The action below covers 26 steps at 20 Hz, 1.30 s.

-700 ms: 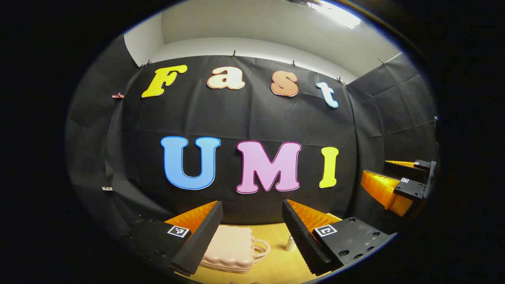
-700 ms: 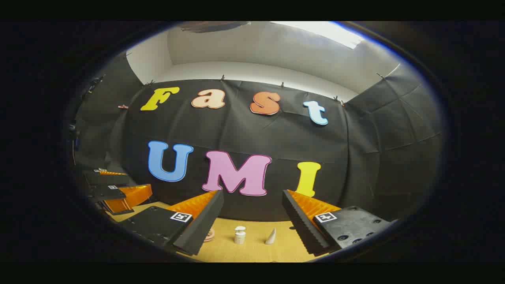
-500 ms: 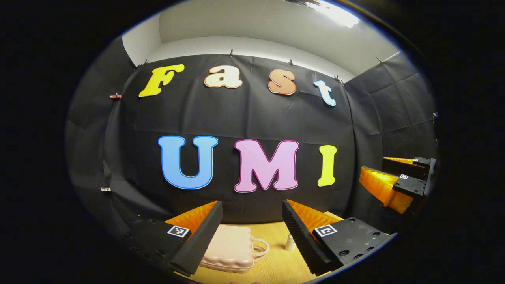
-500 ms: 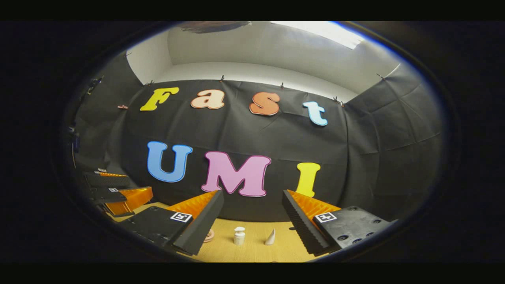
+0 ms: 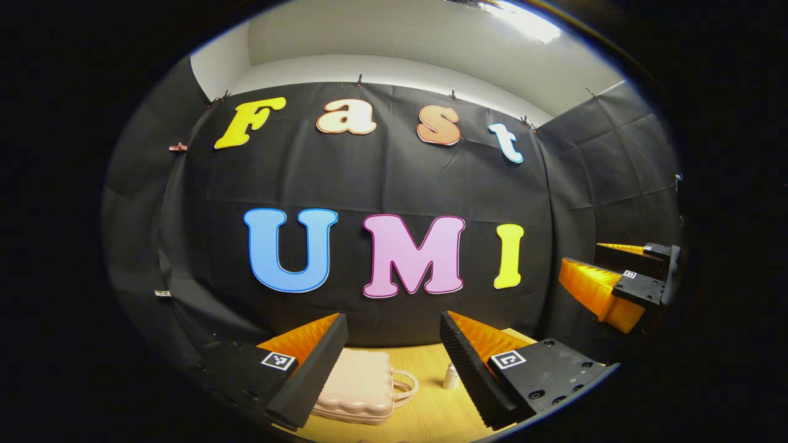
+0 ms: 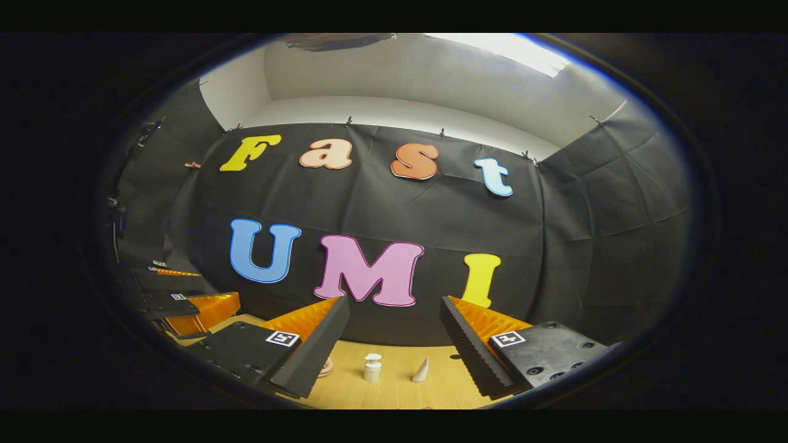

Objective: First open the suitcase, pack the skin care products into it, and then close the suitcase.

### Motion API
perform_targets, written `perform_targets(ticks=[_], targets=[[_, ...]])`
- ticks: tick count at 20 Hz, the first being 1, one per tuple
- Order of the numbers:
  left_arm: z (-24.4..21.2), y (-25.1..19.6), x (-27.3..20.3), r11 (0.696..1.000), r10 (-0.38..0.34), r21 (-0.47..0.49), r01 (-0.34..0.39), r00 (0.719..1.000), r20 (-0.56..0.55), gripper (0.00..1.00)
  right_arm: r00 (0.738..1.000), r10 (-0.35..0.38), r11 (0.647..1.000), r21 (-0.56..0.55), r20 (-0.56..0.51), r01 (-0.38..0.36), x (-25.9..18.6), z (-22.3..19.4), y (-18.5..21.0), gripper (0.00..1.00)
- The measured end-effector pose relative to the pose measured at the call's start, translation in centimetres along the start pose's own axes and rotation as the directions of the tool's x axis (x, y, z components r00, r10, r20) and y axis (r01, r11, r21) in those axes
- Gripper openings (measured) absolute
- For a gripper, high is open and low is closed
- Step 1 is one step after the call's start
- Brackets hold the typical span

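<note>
A small pink suitcase (image 5: 363,387) with a loop handle lies shut on the wooden table (image 5: 431,412), low in the left gripper view, partly behind that gripper's left finger. A small white bottle (image 5: 450,376) stands to its right. My left gripper (image 5: 394,363) is held open above the table with nothing between its fingers. In the right gripper view a white jar (image 6: 372,367) and a white cone-shaped piece (image 6: 421,370) stand on the table (image 6: 394,387), framed by the open fingers of my right gripper (image 6: 394,354). The suitcase's handle (image 6: 326,367) peeks out beside its left finger.
The other gripper (image 5: 622,286) hangs at the right edge of the left gripper view, and the left one (image 6: 184,301) at the left edge of the right gripper view. The black cloth wall stands close behind the table.
Both views have shifted only slightly; the suitcase and bottles sit a touch higher in the left gripper view. Both grippers stay open and hold nothing.
</note>
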<state>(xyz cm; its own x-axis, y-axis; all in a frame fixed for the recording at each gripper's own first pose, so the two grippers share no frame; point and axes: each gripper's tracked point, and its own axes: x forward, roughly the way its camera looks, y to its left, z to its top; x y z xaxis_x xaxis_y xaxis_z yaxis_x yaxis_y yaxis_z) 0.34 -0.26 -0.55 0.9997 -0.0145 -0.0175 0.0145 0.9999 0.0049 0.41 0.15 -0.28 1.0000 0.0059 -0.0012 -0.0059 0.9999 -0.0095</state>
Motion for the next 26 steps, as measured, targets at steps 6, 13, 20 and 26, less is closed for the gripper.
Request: perform_targets(ticks=[6,13,20,26], targets=[[-1.1,0.0,0.5,1.0,0.002,-0.006,-0.002,1.0,-0.027,0.99,1.0,-0.005,1.0,-0.013,-0.001,0.005,0.3,-0.2,-0.4,0.96],[-8.5,-1.4,4.0,0.997,-0.043,0.048,0.054,0.978,-0.205,0.99,1.0,-0.023,1.0,-0.02,-0.015,0.023,1.3,-1.4,-2.7,0.96],[-22.2,-4.1,10.0,0.987,-0.088,0.076,0.145,0.86,-0.503,0.98,0.997,-0.035,0.999,-0.023,-0.074,0.033,3.1,-5.2,-7.0,0.96],[-31.2,-5.8,14.3,0.983,-0.091,0.052,0.179,0.704,-0.704,0.98,0.983,-0.043,0.999,0.007,-0.181,0.045,5.1,-11.3,-11.8,0.96]])
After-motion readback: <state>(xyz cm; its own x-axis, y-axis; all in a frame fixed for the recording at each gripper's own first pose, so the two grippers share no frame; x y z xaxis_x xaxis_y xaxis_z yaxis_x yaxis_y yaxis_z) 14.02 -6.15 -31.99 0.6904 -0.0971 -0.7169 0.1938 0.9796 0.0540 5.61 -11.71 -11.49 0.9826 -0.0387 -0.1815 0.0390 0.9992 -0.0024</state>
